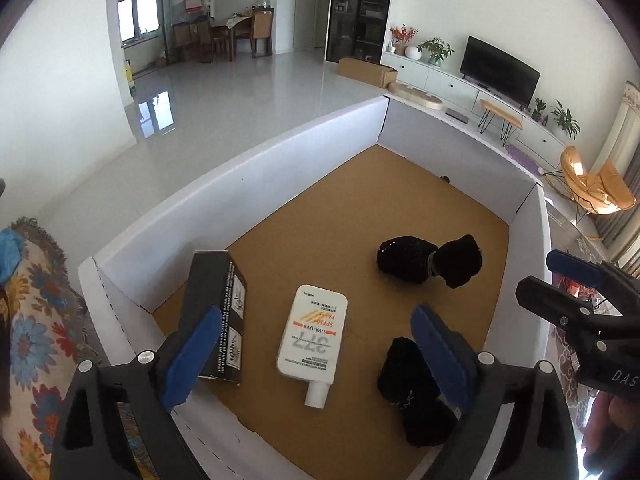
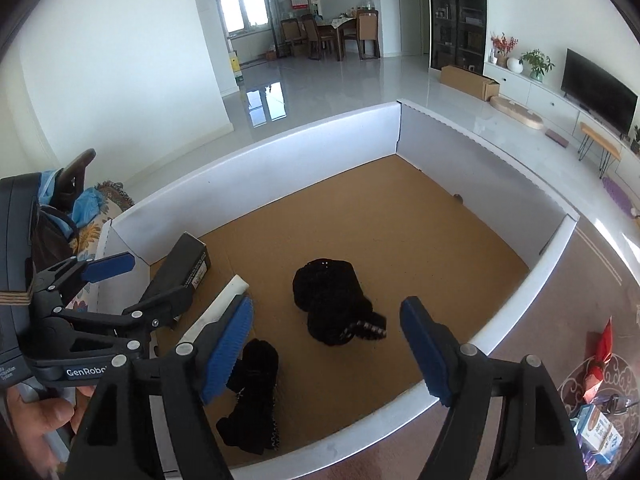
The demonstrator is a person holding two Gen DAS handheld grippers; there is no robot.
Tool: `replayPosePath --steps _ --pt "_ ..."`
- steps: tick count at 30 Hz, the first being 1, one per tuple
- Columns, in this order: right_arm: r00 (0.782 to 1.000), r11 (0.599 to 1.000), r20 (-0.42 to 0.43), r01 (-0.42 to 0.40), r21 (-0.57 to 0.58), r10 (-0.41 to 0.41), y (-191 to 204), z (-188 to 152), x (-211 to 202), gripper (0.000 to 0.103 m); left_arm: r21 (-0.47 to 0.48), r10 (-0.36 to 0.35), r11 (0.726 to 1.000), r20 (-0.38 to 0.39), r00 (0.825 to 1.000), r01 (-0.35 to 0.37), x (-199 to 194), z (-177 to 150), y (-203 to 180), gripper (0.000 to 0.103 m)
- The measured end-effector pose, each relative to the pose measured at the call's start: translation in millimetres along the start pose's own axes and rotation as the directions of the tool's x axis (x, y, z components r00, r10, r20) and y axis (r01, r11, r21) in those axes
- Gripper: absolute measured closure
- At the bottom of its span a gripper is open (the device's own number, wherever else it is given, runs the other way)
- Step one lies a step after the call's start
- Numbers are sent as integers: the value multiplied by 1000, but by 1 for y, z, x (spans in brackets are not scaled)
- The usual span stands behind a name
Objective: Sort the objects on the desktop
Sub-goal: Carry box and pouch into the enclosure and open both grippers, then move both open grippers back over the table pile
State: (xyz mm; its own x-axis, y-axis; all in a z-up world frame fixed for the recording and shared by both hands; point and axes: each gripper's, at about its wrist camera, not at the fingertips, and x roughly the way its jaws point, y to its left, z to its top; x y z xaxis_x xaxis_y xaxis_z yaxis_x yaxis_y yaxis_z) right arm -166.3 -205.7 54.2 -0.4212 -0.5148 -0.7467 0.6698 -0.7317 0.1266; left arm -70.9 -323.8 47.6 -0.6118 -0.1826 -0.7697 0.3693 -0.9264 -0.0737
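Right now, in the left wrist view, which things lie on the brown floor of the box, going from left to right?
Black cardboard carton → flat white plastic sunscreen bottle → black knitted fabric bundle.

- White sunscreen tube [image 1: 313, 336], lying flat in the tray: large grey "377", orange "SPF50" and "UVA/UVB", all reading upside down in the left wrist view. Smaller print lines not legible.
- Black carton [image 1: 218, 312], left of the tube: white print along its side and two white label panels; wording not legible.
- Left gripper [image 2: 176, 286], body seen in the right wrist view: white "GenRobo", cut off.
- Right gripper [image 1: 560, 280], body seen in the left wrist view: pale "DAS", cut off.
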Motion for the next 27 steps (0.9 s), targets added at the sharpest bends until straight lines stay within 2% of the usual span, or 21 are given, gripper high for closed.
replayPosePath --steps 2,5,8,11,13,15,17,19,20,24,27 --pt "999 1000 33 5 13 -5 -18 -18 -21 24 26 -45 999 41 998 44 -21 -7 -18 6" --pt "995 998 83 51 28 -53 -44 -57 -59 15 103 -153 984 77 985 145 -56 -26 -67 6" --pt "986 991 108 118 54 -124 -79 -108 -100 13 206 -296 937 48 954 281 -82 -55 -131 3" --pt "969 971 106 212 114 -224 -118 -174 -143 13 302 -378 879 -29 925 368 -84 -99 -194 0" --pt "946 942 74 301 147 -314 -143 -221 -168 7 335 -379 858 -98 920 389 -67 -128 -231 0" --pt "919 906 12 386 172 -394 -169 -269 -189 6 347 -359 849 -171 917 397 -43 -153 -264 0" --pt "896 870 -44 441 220 -443 -192 -310 -205 6 349 -353 839 -233 906 417 -22 -175 -292 0" --pt "879 832 -90 473 289 -469 -215 -345 -221 6 369 -338 830 -267 903 419 -7 -192 -314 0" --pt "871 813 -109 487 320 -479 -223 -358 -225 6 384 -330 825 -271 904 416 -4 -199 -324 0" --pt "850 757 -156 521 395 -504 -244 -390 -236 6 503 -253 801 -206 945 324 0 -213 -348 0" --pt "845 753 -162 529 391 -510 -248 -390 -236 6 489 -250 814 -196 948 315 4 -206 -347 0"
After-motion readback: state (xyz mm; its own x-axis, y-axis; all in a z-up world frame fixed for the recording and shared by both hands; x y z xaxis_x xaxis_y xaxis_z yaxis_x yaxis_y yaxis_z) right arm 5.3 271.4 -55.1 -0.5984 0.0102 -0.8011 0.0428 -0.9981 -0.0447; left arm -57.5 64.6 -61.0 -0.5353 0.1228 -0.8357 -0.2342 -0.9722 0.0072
